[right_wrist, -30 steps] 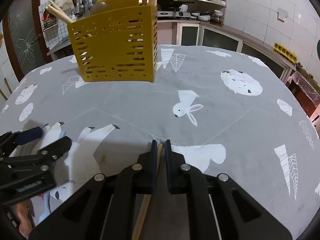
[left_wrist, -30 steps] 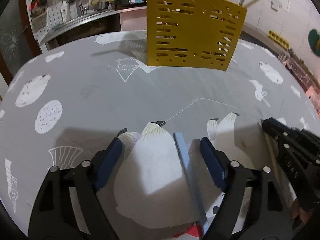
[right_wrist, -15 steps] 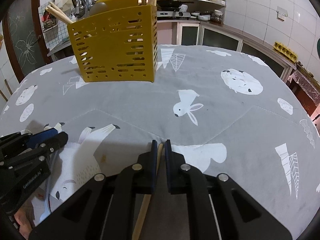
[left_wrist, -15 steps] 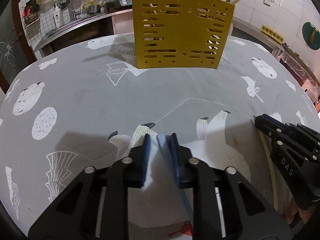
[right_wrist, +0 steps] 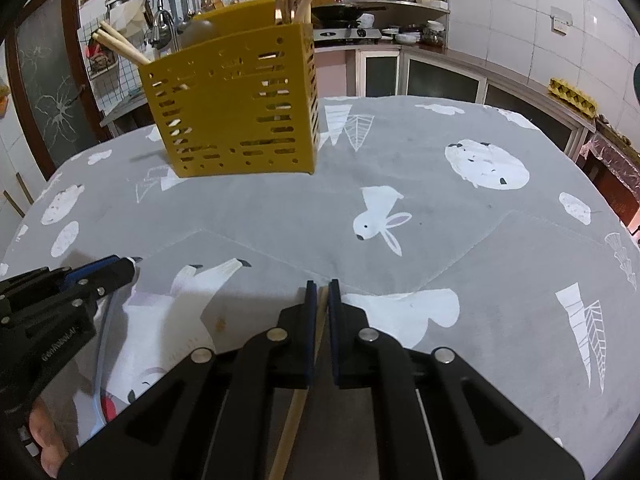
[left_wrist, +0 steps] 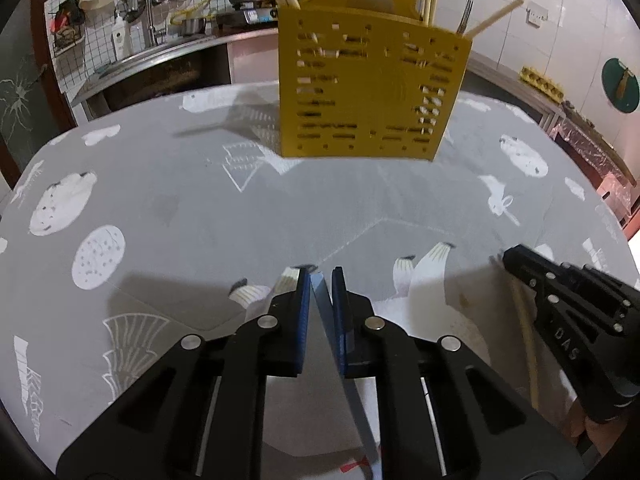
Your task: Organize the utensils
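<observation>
Both tongs grip: left gripper [left_wrist: 320,276], just closed, pinches a blue handle [left_wrist: 352,392]; right gripper [right_wrist: 322,288] (marked "DAS") clamps a chopstick [right_wrist: 294,412]. Yellow caddy [left_wrist: 372,92] stands beyond.

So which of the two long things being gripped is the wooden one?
The chopstick in the right gripper: pale tan wood. The left gripper, whose jaws have just been closing, pinches a flat light-blue handle instead.
</observation>
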`<act>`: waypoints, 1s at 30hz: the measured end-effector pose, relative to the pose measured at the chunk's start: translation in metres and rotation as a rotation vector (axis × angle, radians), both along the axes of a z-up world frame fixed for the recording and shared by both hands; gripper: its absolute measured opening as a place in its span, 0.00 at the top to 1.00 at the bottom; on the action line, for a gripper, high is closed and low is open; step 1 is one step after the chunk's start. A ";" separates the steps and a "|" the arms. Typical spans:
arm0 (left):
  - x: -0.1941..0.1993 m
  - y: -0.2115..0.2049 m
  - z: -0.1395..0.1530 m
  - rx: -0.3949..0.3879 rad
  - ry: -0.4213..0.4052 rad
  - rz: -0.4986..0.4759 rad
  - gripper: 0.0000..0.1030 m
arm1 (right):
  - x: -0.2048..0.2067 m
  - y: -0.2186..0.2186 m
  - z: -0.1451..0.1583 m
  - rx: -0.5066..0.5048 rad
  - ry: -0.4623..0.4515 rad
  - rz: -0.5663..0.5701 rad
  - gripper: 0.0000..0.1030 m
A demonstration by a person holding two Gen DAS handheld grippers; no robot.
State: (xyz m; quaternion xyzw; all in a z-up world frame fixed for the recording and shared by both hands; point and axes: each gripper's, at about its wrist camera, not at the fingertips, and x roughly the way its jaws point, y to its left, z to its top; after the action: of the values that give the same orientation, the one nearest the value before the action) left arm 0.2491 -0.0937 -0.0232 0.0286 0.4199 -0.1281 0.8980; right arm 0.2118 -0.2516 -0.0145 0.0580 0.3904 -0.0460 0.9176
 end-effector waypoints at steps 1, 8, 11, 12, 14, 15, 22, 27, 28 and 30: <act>-0.001 0.001 0.004 -0.005 -0.013 0.001 0.91 | -0.001 0.000 0.001 0.004 -0.007 0.002 0.96; -0.013 0.013 0.028 -0.017 -0.127 0.010 0.92 | -0.008 0.004 0.016 0.000 -0.056 0.014 0.96; -0.012 0.019 0.030 -0.030 -0.120 0.020 0.92 | -0.007 0.003 0.012 -0.010 -0.032 0.009 0.96; -0.011 0.021 0.029 -0.028 -0.116 0.023 0.92 | -0.007 0.003 0.010 -0.018 -0.026 -0.001 0.95; -0.008 0.025 0.025 -0.029 -0.105 0.032 0.92 | -0.006 0.004 0.007 -0.032 -0.012 -0.014 0.93; -0.006 0.027 0.023 -0.026 -0.096 0.037 0.92 | -0.007 0.003 0.007 -0.030 -0.014 -0.020 0.80; -0.001 0.023 0.014 0.017 -0.085 0.040 0.92 | -0.005 0.005 0.003 -0.062 0.019 -0.049 0.55; 0.000 0.019 0.007 0.037 -0.070 0.026 0.92 | 0.006 0.008 -0.007 -0.069 0.088 -0.059 0.71; 0.001 0.019 0.006 0.038 -0.065 0.024 0.92 | 0.007 0.008 -0.008 -0.065 0.090 -0.059 0.75; 0.001 0.017 0.003 0.043 -0.061 0.017 0.92 | 0.009 0.008 -0.008 -0.047 0.086 -0.049 0.85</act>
State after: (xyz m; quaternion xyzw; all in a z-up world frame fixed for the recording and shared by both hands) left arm 0.2500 -0.0765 -0.0198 0.0483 0.3951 -0.1103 0.9107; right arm 0.2209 -0.2435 -0.0222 0.0441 0.4267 -0.0802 0.8997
